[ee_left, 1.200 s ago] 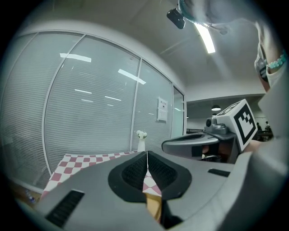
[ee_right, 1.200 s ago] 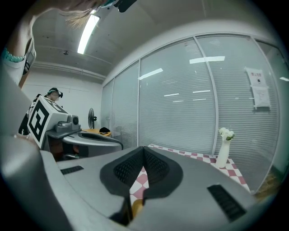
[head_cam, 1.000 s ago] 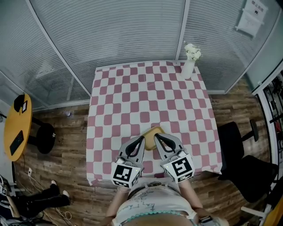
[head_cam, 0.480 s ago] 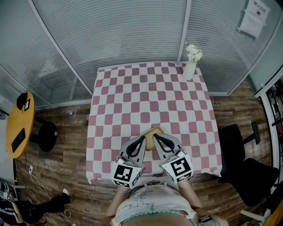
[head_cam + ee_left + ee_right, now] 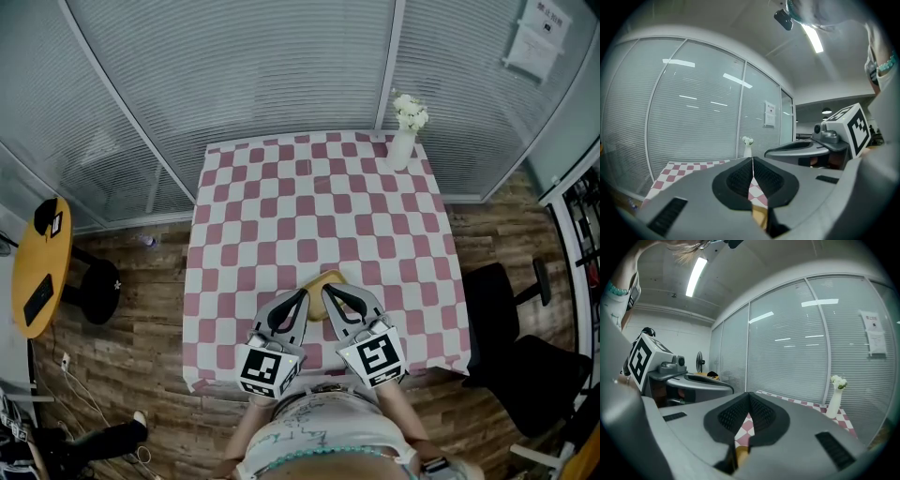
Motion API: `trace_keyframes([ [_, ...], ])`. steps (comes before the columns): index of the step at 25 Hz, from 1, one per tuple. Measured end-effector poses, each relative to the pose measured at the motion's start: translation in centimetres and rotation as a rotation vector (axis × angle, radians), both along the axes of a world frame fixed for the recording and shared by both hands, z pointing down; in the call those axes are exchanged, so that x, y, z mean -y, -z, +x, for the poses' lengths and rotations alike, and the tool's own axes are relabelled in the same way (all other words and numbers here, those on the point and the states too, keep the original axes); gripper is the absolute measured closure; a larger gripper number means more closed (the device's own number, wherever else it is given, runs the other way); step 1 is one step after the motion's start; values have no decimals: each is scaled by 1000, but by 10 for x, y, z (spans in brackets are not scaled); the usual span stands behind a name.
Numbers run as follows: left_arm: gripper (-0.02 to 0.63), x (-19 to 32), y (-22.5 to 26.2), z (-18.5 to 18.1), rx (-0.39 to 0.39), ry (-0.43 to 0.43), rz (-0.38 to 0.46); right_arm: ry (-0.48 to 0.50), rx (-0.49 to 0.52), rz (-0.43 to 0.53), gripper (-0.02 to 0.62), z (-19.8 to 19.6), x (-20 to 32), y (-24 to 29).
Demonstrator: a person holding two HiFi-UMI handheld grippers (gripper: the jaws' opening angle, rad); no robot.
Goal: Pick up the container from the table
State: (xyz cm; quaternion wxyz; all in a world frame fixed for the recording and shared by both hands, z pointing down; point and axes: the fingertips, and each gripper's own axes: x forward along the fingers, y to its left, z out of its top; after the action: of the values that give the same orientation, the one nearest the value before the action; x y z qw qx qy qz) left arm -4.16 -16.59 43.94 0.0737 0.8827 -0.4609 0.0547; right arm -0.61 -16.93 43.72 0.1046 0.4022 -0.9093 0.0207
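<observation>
The container (image 5: 322, 284) is a shallow tan dish on the checked table (image 5: 281, 216), near its front edge. My left gripper (image 5: 303, 294) is shut, its tip at the dish's left side. On the dish's right side, my right gripper (image 5: 326, 292) is also shut. Nothing shows clamped between either pair of jaws. In the left gripper view the left gripper (image 5: 752, 161) has its jaws meeting at the tip, and a strip of the container (image 5: 760, 219) shows low in the gap. The right gripper (image 5: 749, 397) looks the same, with the container (image 5: 740, 454) below.
A white vase of flowers (image 5: 402, 141) stands at the table's far right corner. Glass walls with blinds lie behind. A black office chair (image 5: 511, 319) is to the right, a round yellow table (image 5: 37, 267) and black stool (image 5: 94, 291) to the left.
Both grippers stay shut at the dish. The right one has edged slightly left, closer to the left one. A person's legs at the lower left have moved further out of view.
</observation>
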Motion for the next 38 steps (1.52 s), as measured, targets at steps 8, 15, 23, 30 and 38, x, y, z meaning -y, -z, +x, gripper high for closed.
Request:
trace_keyframes([
  [8, 589, -1, 0, 1, -9, -16, -5, 10, -24, 8, 601, -3, 1, -12],
  [15, 589, -4, -6, 4, -6, -27, -20, 3, -52, -29, 601, 1, 4, -35],
  [23, 589, -3, -10, 2, 5, -25, -32, -23, -104, -74, 601, 8, 12, -62],
  [30, 589, -3, -11, 1, 3, -19, -38, -45, -141, -109, 601, 19, 23, -83],
  [38, 589, 0, -12, -3, 1, -14, -45, -56, -171, -149, 601, 28, 37, -104],
])
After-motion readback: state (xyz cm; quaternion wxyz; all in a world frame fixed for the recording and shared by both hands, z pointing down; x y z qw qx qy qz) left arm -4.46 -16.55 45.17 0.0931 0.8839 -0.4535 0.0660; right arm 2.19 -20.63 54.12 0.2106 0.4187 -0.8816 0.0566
